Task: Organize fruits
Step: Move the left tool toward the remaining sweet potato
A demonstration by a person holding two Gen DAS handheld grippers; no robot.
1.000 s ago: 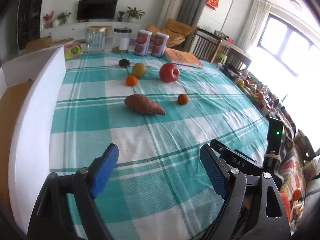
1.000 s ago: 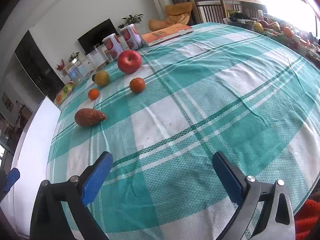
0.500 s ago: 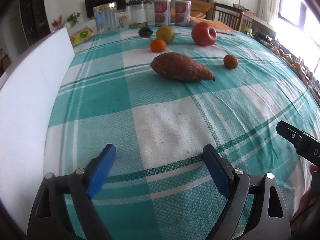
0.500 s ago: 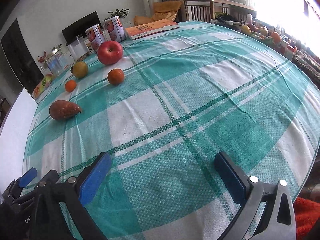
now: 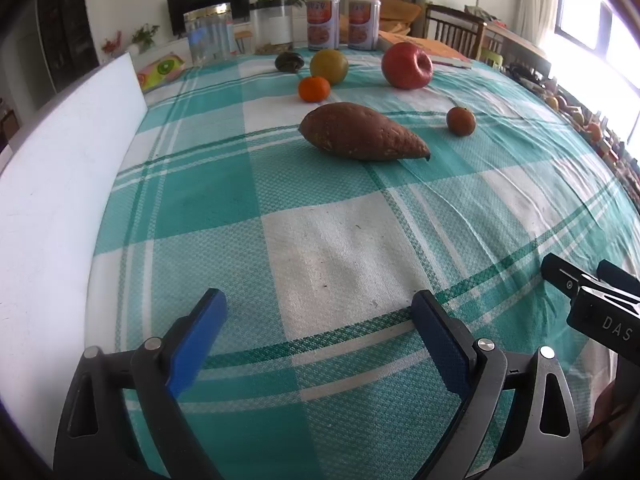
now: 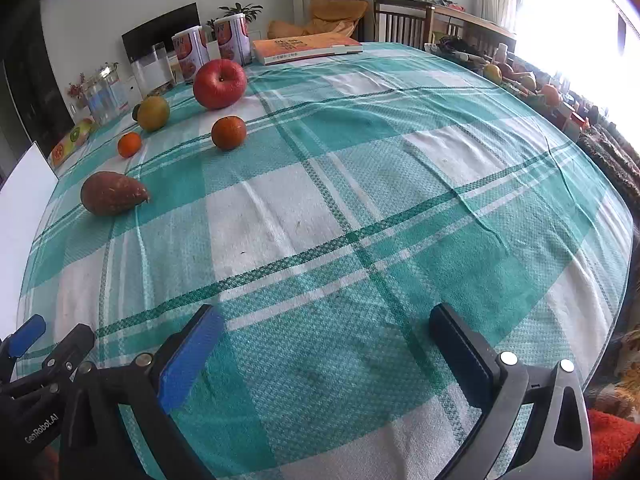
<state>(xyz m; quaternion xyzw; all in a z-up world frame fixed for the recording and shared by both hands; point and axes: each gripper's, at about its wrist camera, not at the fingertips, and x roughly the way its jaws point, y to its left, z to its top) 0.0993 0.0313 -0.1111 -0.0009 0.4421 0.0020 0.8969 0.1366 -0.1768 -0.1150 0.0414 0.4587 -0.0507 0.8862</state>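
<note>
On the teal checked tablecloth (image 5: pixel 200 196) lie a brown sweet potato (image 5: pixel 360 132) (image 6: pixel 111 193), a red apple (image 5: pixel 407 65) (image 6: pixel 219 83), a yellow-green fruit (image 5: pixel 329 66) (image 6: pixel 153 112), a small orange (image 5: pixel 314 89) (image 6: pixel 129 144), a darker orange (image 5: pixel 461 120) (image 6: pixel 228 132) and a dark fruit (image 5: pixel 289 61). My left gripper (image 5: pixel 318 304) is open and empty, low over the cloth, pointing at the sweet potato. My right gripper (image 6: pixel 326 320) is open and empty beside it, to the right.
A white foam board (image 5: pixel 52 184) stands along the left edge. Two cans (image 5: pixel 323 23), glass jars (image 5: pixel 210 36) and an orange book (image 6: pixel 306 47) stand at the far end. Chairs and a cluttered side table (image 6: pixel 520 76) lie to the right.
Both grippers have dropped lower and moved forward over the cloth. The left one now faces the sweet potato from closer. Neither has closed.
</note>
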